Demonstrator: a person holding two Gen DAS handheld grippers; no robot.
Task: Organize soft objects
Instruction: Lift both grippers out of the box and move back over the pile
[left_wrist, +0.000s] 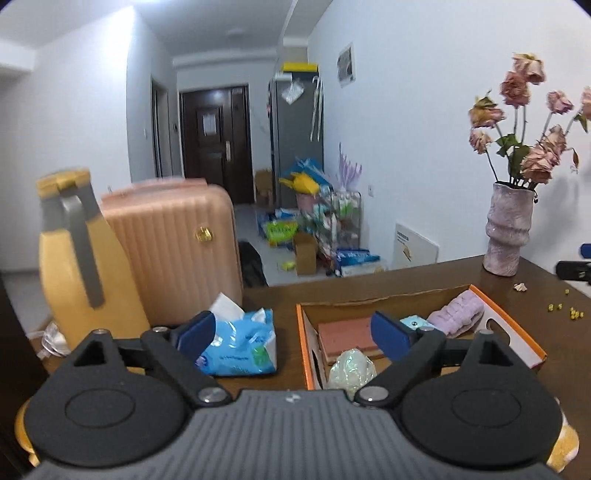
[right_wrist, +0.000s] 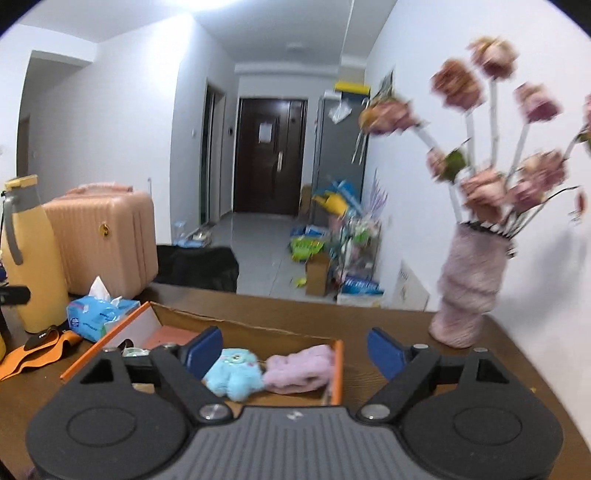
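Note:
An orange-edged cardboard box (left_wrist: 517, 334) stands on the brown table. In it lie a lilac fuzzy cloth (left_wrist: 458, 314), a light-blue plush toy (right_wrist: 232, 374), a reddish flat pad (left_wrist: 347, 332) and a pale crinkly bag (left_wrist: 351, 367). My left gripper (left_wrist: 293, 328) hangs open over the box's left wall with nothing between its fingers. My right gripper (right_wrist: 295, 349) is open above the box's right end (right_wrist: 338, 373); the plush and the lilac cloth (right_wrist: 299, 369) lie below it, untouched. A blue tissue pack (left_wrist: 240, 339) sits left of the box.
A yellow jug (left_wrist: 74, 266) and a pink suitcase (left_wrist: 173, 243) stand at the left. A lilac vase of dried roses (right_wrist: 469, 284) is on the table's far right. An orange strap (right_wrist: 37, 354) lies near the tissue pack (right_wrist: 99, 314). Yellow fuzz (left_wrist: 565, 443) peeks from under the left gripper.

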